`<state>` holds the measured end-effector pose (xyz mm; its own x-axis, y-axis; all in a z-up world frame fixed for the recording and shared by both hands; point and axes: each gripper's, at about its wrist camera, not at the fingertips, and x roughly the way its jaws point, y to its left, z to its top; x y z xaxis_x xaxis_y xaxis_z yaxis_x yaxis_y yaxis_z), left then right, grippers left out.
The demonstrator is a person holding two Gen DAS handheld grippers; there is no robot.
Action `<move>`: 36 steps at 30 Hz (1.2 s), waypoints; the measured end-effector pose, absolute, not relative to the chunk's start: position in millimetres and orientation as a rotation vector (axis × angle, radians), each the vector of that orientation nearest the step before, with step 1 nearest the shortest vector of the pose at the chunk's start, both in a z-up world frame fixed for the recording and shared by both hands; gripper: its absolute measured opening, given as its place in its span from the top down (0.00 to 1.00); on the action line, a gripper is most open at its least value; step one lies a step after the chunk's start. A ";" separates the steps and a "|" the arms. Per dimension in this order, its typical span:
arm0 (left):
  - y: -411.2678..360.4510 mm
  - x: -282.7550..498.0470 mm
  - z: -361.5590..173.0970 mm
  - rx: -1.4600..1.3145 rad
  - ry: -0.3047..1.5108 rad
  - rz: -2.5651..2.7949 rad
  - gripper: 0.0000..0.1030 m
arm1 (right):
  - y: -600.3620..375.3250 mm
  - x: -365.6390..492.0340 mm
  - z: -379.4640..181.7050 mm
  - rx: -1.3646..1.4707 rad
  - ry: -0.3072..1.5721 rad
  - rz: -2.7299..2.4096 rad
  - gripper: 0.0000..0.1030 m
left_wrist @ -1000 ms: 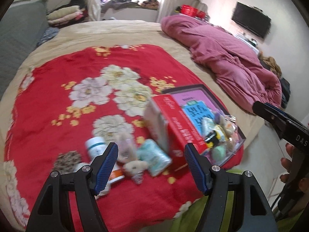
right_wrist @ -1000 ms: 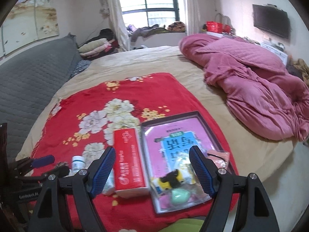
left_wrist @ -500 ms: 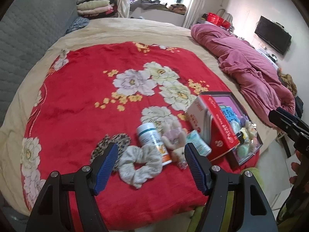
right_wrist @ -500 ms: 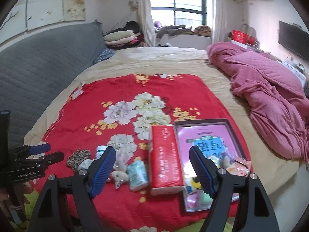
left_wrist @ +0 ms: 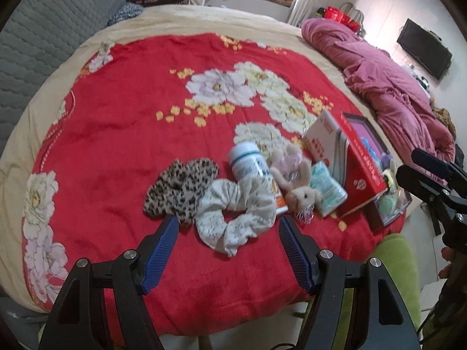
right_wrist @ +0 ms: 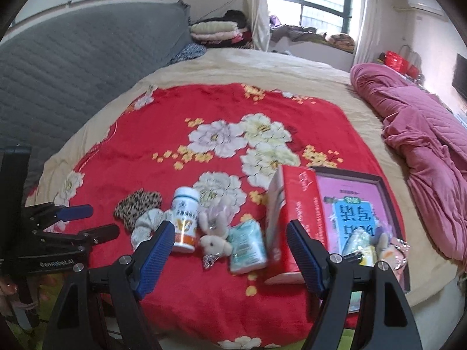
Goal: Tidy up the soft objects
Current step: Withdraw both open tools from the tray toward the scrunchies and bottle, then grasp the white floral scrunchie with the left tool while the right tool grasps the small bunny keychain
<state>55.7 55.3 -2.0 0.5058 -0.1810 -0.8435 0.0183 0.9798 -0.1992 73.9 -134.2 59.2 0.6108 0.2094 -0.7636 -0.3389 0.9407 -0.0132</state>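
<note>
On the red flowered blanket lie a leopard-print scrunchie, a white scrunchie, a white pill bottle, a small plush bunny and a teal tissue pack. My left gripper hovers open just in front of the white scrunchie, nothing between its fingers. In the right wrist view my right gripper is open above the bunny, the tissue pack and the bottle. A red box stands beside a dark tray holding small items.
A crumpled pink quilt lies on the right of the bed. A grey padded headboard runs along the left. Folded clothes are stacked at the far end. A green stool sits by the bed's near edge.
Both views have swung left and moved closer to the bed. The scrunchies came into the left view. Both grippers stayed open.
</note>
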 end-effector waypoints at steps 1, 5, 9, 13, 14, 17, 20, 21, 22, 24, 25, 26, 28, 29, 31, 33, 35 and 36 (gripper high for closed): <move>54.0 55.9 -7.1 -0.172 1.045 -0.124 0.29 | -131.2 74.4 54.1 -0.170 0.870 0.322 0.24; 45.5 58.0 -30.0 -0.149 1.088 -0.143 0.29 | -125.1 75.3 34.0 -0.190 0.909 0.341 0.24; 39.5 62.9 -48.3 -0.133 1.124 -0.151 0.29 | -124.7 81.4 15.0 -0.205 0.948 0.338 0.24; 38.5 68.0 -60.4 -0.133 1.140 -0.144 0.29 | -123.0 88.0 -2.1 -0.222 0.979 0.336 0.24; 38.7 69.3 -62.9 -0.132 1.144 -0.141 0.29 | -121.8 89.6 -7.1 -0.231 0.988 0.337 0.24; 39.8 73.0 -69.3 -0.142 1.157 -0.140 0.29 | -118.0 92.9 -20.1 -0.251 1.010 0.341 0.24; 40.5 76.0 -74.0 -0.156 1.161 -0.147 0.29 | -113.0 96.1 -32.4 -0.263 1.029 0.346 0.24; 40.4 76.9 -75.9 -0.161 1.162 -0.153 0.29 | -111.3 97.0 -36.1 -0.268 1.032 0.345 0.24; 39.9 78.2 -77.7 -0.164 1.165 -0.159 0.29 | -109.5 98.0 -39.9 -0.277 1.037 0.345 0.24; 39.1 80.8 -80.7 -0.174 1.167 -0.173 0.30 | -107.1 99.6 -45.0 -0.285 1.039 0.347 0.24; 38.4 82.2 -81.8 -0.180 1.166 -0.181 0.30 | -106.6 100.9 -47.5 -0.286 1.043 0.348 0.24; 37.5 83.6 -83.1 -0.185 1.166 -0.190 0.35 | -106.6 102.4 -49.8 -0.287 1.048 0.349 0.24; 36.3 86.0 -84.9 -0.189 1.167 -0.201 0.45 | -107.0 105.2 -53.8 -0.289 1.055 0.347 0.24; 36.3 87.9 -86.4 -0.195 1.170 -0.207 0.48 | -107.2 106.5 -55.5 -0.293 1.058 0.346 0.24; 37.4 91.1 -88.3 -0.209 1.172 -0.213 0.53 | -106.7 108.5 -58.8 -0.303 1.056 0.349 0.24; 38.0 94.6 -91.1 -0.220 1.177 -0.220 0.62 | -103.9 110.8 -63.2 -0.325 1.059 0.351 0.24; 40.4 96.5 -94.6 -0.230 1.184 -0.218 0.70 | -100.7 112.1 -66.6 -0.344 1.060 0.353 0.24; 41.8 98.1 -96.4 -0.236 1.188 -0.213 0.73 | -98.3 113.0 -68.8 -0.361 1.059 0.350 0.24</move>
